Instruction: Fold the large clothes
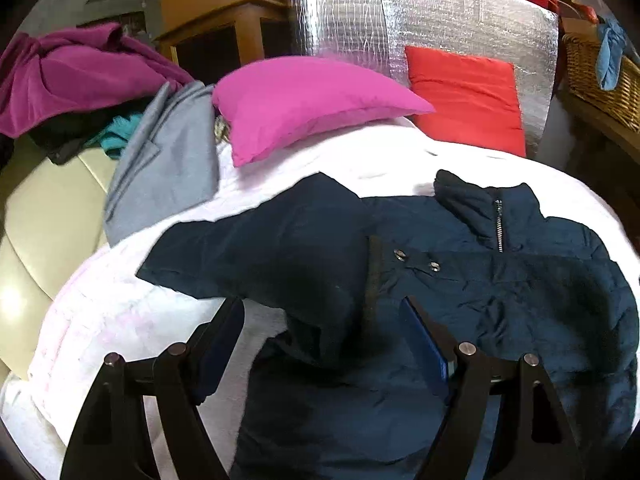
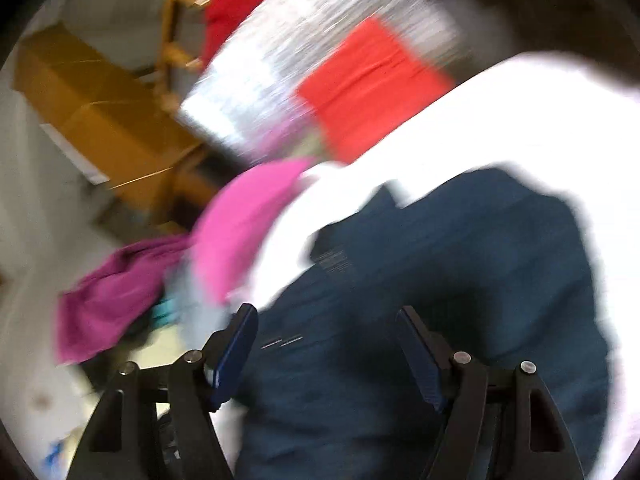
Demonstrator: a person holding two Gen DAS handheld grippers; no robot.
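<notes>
On the white bedspread [image 1: 120,312] a dark navy jacket [image 1: 460,300] is spread, padded and creased, filling the middle and right of the left wrist view. One sleeve [image 1: 248,252] is stretched out to the left, ending in a squared cuff. Further right a dark strip of trim is seen running down the front, with two metal snaps [image 1: 416,261] beside it. The collar [image 1: 476,200] is raised, and a short silver zip [image 1: 499,226] is set below it. The fabric at the far right is puckered into small folds.

The left gripper [image 1: 324,320] is held above the jacket's lower part with its fingers well apart; nothing is clamped between them.

Behind the jacket, from left to right, a purple garment [image 1: 72,76], a grey garment [image 1: 168,160], a pink pillow [image 1: 312,100], a red pillow [image 1: 468,96] and a wicker basket [image 1: 600,76] are seen.

In the right wrist view everything is blurred. The jacket [image 2: 460,300] is shown as a dark blue mass on the bedspread [image 2: 520,120], and a small printed label [image 2: 334,262] can be made out near its upper left edge, unreadable. The right gripper [image 2: 326,330] is held over the jacket with its fingers spread and empty.
</notes>
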